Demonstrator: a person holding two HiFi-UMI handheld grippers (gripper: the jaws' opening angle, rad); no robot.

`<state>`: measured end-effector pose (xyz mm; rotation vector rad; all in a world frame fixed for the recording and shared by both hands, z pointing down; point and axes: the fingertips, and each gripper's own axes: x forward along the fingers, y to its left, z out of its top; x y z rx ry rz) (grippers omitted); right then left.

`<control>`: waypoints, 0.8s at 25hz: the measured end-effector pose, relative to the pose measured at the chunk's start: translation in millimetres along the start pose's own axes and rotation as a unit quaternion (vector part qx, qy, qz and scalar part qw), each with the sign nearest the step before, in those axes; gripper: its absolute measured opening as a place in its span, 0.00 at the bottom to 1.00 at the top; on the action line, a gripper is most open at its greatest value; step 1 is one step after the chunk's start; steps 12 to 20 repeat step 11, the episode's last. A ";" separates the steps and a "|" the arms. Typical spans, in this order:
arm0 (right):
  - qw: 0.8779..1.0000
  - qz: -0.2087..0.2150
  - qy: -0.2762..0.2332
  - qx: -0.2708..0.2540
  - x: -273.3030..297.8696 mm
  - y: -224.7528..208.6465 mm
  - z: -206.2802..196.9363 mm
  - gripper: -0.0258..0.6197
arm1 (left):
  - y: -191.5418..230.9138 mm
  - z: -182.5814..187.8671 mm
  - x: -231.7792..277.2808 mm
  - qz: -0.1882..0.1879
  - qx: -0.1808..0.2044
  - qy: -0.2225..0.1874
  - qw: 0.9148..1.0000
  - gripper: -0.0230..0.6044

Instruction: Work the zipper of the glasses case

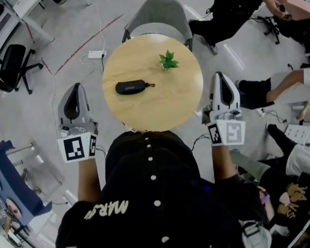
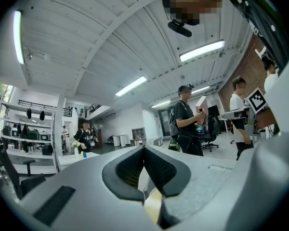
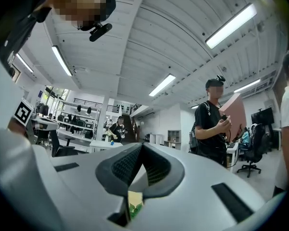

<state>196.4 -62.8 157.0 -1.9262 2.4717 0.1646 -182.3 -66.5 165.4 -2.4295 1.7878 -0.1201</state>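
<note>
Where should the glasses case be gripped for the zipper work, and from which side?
Probably its left end, across the narrow width, with the left gripper coming from the left: the glasses case lies lengthwise, and its pull tab juts from the right end, nearer the right gripper.

Black shirt (image 1: 139,216), grey left claw (image 1: 75,93), right claw (image 1: 221,81)
</note>
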 end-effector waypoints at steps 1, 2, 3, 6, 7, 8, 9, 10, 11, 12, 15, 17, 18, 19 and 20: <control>1.000 0.001 0.001 -0.001 0.6 0.2 -0.5 0.04 | -0.3 -0.2 0.0 0.000 0.000 0.000 1.000 0.04; 1.000 0.002 0.001 -0.001 1.2 0.6 -1.0 0.04 | -0.4 -0.5 0.0 0.000 0.001 0.001 1.000 0.04; 1.000 0.003 0.001 -0.001 1.7 1.3 -1.2 0.04 | -0.4 -0.8 -0.3 0.000 0.002 0.001 1.000 0.04; 1.000 0.006 0.001 -0.004 2.2 5.2 -0.6 0.04 | 0.8 -0.6 -3.0 0.000 0.005 0.000 1.000 0.04; 1.000 0.008 0.001 -0.005 2.4 6.5 -0.5 0.04 | 1.3 -0.6 -3.8 0.000 0.004 0.000 1.000 0.04; 1.000 0.009 0.001 -0.006 2.8 7.5 -0.8 0.04 | 1.8 -0.9 -4.3 0.001 0.004 0.000 1.000 0.04; 1.000 0.010 0.001 -0.007 3.3 8.2 -1.3 0.04 | 2.3 -1.5 -4.5 0.001 0.004 0.000 1.000 0.04; 1.000 0.011 0.001 -0.007 3.8 8.9 -1.8 0.04 | 2.7 -2.3 -4.6 0.001 0.003 0.001 1.000 0.04; 1.000 0.012 0.002 -0.007 4.3 9.5 -2.5 0.04 | 3.0 -3.1 -4.6 0.001 0.002 0.001 1.000 0.04; 1.000 0.012 0.002 -0.007 4.3 9.5 -2.5 0.04 | 3.0 -3.1 -4.6 0.001 0.002 0.001 1.000 0.04; 1.000 0.012 0.002 -0.007 4.3 9.5 -2.5 0.04 | 3.0 -3.1 -4.6 0.001 0.002 0.001 1.000 0.04; 1.000 0.012 0.002 -0.007 4.3 9.5 -2.5 0.04 | 3.0 -3.1 -4.6 0.001 0.002 0.001 1.000 0.04; 1.000 0.012 0.002 -0.007 4.3 9.5 -2.5 0.04 | 3.0 -3.1 -4.6 0.001 0.002 0.001 1.000 0.04; 1.000 0.012 0.002 -0.007 4.3 9.5 -2.5 0.04 | 3.0 -3.1 -4.6 0.001 0.002 0.001 1.000 0.04; 1.000 0.012 0.002 -0.007 4.3 9.5 -2.5 0.04 | 3.0 -3.1 -4.6 0.001 0.002 0.001 1.000 0.04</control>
